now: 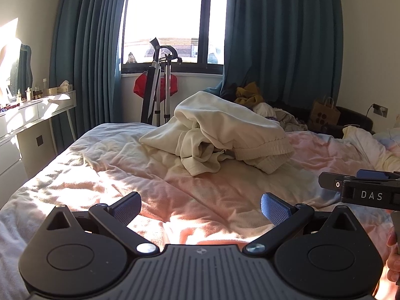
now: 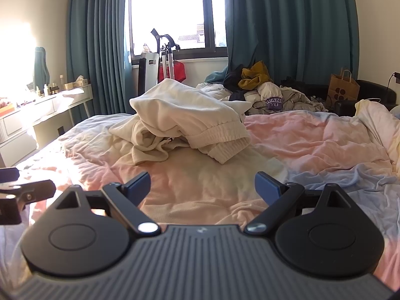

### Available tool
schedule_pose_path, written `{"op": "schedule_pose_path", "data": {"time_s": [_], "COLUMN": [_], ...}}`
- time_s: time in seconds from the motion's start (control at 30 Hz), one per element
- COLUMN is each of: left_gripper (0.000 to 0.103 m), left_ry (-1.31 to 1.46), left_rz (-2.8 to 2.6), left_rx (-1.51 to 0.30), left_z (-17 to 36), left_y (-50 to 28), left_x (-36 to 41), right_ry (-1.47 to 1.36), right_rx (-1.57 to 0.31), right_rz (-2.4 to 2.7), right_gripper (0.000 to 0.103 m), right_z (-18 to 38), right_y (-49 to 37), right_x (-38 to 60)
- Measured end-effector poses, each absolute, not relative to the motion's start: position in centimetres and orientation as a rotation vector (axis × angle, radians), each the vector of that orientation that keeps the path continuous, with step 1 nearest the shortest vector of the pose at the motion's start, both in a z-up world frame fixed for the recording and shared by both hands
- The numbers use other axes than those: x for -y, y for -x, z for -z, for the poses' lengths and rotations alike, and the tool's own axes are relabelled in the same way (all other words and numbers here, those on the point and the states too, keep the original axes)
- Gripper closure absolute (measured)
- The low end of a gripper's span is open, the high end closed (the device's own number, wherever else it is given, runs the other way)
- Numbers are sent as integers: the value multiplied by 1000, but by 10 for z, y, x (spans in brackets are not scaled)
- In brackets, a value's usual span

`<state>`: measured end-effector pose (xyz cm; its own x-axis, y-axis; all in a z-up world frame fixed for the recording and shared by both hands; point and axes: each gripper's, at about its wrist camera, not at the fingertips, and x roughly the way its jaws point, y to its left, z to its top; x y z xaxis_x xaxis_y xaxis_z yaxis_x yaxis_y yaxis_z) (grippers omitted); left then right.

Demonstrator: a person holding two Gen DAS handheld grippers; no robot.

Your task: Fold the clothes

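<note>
While the crumpled cream fleece garment (image 1: 217, 130) lies heaped mid-bed on the rumpled pink and white duvet (image 1: 120, 175), no fold is yet begun in the left wrist view; the left gripper (image 1: 201, 208) is held wide and empty, well short of it. From the right wrist view, the right gripper (image 2: 202, 187) is likewise spread wide, empty. A reach for the ribbed hem (image 2: 225, 147) is probably called for next; the heap of unsorted clothes (image 2: 265, 95) behind crowds the spreading room.

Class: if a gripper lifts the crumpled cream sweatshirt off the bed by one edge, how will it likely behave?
The cream sweatshirt will probably hang limp and unfurl, since it lies in soft, slumped folds. Its thick ribbed hem suggests some weight, so it may sag. On the rumpled duvet it would likely drag rather than slide.
</note>
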<state>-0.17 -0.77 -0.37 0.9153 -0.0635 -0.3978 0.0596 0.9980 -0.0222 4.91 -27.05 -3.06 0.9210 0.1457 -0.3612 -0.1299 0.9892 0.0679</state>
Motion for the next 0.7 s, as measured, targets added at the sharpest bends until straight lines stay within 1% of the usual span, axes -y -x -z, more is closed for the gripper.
{"op": "schedule_pose_path", "data": {"time_s": [0.6,0.7], "left_gripper": [0,0], "left_ry": [24,43], "left_rz": [48,70], "left_rx": [-400,-429], "left_z": [7,11], "left_y": [2,-4], "left_x": [6,6], "right_ry": [-45,-62], "right_rx": [-382,-388], "right_rz": [-144,-138], "right_gripper": [11,11], "right_z": [31,31], "right_y": [-51,-51], "right_x": [270,272]}}
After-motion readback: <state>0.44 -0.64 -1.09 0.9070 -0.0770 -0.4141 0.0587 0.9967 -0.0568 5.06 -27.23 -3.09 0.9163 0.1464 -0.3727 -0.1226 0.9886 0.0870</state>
